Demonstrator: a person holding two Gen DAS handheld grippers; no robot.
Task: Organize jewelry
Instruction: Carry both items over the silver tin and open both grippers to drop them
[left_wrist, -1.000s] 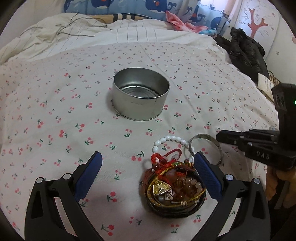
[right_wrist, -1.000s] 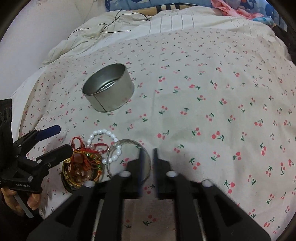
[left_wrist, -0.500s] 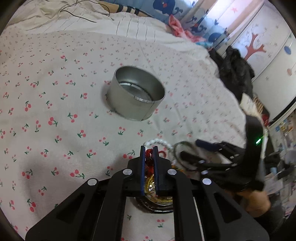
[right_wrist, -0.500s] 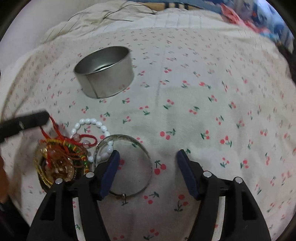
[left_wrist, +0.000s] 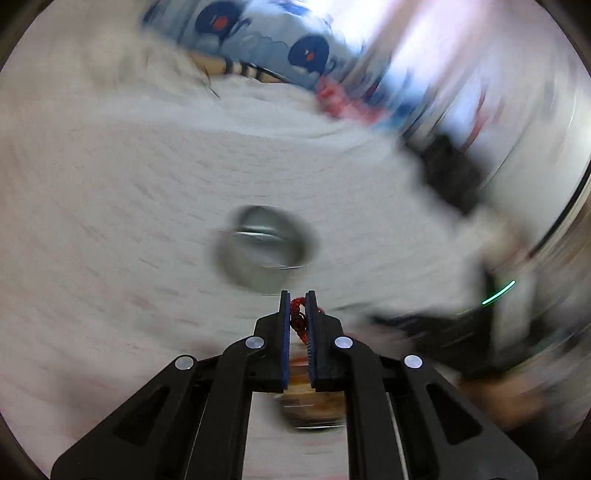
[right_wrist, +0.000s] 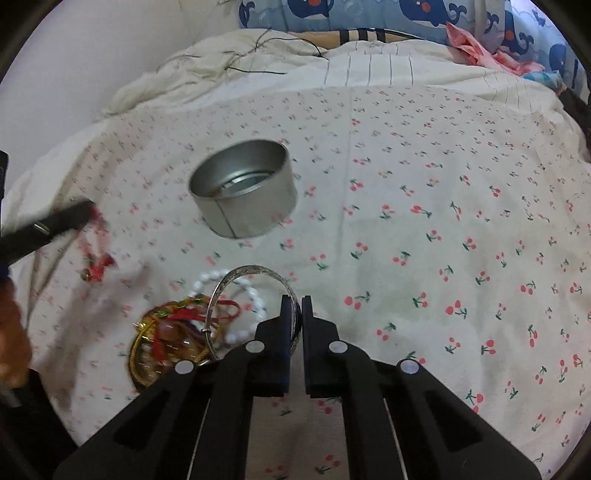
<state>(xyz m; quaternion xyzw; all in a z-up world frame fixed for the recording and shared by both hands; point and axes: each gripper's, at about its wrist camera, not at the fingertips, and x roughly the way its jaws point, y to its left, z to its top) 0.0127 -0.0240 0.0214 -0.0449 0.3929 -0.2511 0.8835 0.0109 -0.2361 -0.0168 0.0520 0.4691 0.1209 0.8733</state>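
Your left tongs (left_wrist: 297, 308) pinch a red cord (left_wrist: 297, 317), lifted above the pile of bracelets (right_wrist: 173, 339). Your right tongs (right_wrist: 293, 314) pinch the silver bangle (right_wrist: 255, 271) beside that pile. The round tin (right_wrist: 245, 188) sits further back on the cherry-print bedsheet (right_wrist: 424, 221). The left view is blurry, so the cord's far end is unclear.
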